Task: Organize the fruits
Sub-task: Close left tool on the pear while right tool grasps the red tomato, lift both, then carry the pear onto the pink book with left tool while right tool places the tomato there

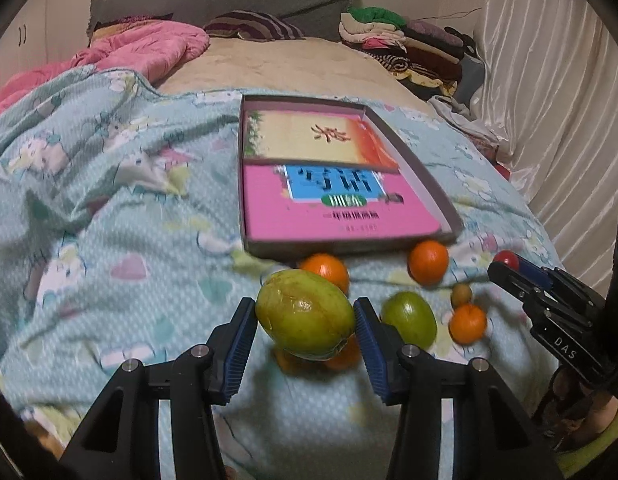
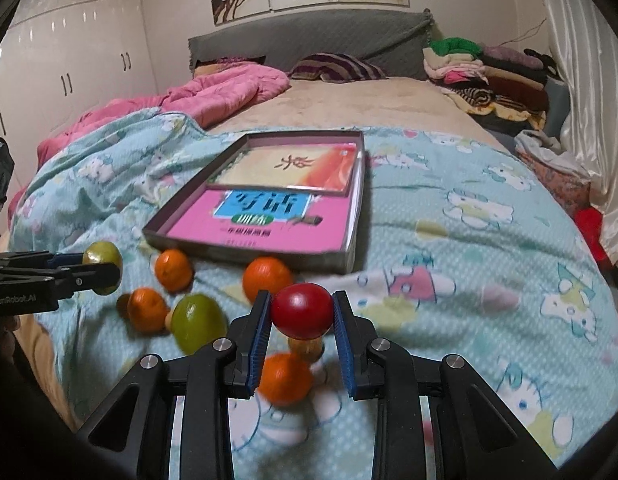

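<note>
My left gripper (image 1: 305, 316) is shut on a large green mango (image 1: 305, 314) and holds it above the bedspread; it also shows at the left of the right wrist view (image 2: 103, 272). My right gripper (image 2: 301, 312) is shut on a small red fruit (image 2: 303, 311), also seen in the left wrist view (image 1: 505, 258). On the bedspread lie several oranges (image 2: 267, 278) (image 2: 173, 269) (image 2: 147, 309) (image 2: 285, 378), a green fruit (image 2: 197, 322) and a small yellowish fruit (image 1: 461, 294). A shallow grey box (image 2: 253, 255) lined with pink books lies just behind them.
The fruits lie on a light blue patterned blanket (image 2: 449, 240) on a bed. A pink quilt (image 2: 213, 92) is bunched at the far left, a pile of folded clothes (image 2: 485, 72) at the far right. White curtains (image 1: 549, 100) hang along the right side.
</note>
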Available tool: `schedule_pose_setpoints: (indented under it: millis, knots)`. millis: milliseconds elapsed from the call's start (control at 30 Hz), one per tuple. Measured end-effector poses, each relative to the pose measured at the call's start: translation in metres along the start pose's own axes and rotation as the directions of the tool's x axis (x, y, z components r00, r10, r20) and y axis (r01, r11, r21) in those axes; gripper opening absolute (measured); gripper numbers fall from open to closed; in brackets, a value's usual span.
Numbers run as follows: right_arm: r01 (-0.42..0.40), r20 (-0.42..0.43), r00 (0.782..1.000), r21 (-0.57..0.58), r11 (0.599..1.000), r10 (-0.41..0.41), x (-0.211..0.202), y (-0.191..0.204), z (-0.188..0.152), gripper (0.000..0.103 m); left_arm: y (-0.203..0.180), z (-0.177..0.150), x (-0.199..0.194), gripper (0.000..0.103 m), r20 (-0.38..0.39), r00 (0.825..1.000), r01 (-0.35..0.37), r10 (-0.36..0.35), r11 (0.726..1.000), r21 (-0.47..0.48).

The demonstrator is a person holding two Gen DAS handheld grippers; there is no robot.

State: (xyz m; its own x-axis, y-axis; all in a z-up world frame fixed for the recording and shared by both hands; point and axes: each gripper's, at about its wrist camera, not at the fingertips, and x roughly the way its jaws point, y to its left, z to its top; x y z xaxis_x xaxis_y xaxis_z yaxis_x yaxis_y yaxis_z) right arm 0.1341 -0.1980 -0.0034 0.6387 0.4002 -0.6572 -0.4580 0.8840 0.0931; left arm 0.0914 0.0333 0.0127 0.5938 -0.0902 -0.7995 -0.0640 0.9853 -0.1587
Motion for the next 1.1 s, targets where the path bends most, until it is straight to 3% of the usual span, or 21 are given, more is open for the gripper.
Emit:
schedule_pose_setpoints:
  millis: [467,1100]
  knots:
    - [-0.058,-0.047,0.997,-0.033,0.998,0.057,0.061,-0.003,0.047,0.031,0.005,0.056,0.043,0.050,-0.006,1.000,0.008,-0.007,0.999,0.031]
    - [-0.072,-0.153,0.987,-0.096,0.993,0.057,0.105,0.000,0.062,0.031,0.000,0.070,0.091,0.050,-0.056,0.998,0.008,-0.002,0.993,0.114]
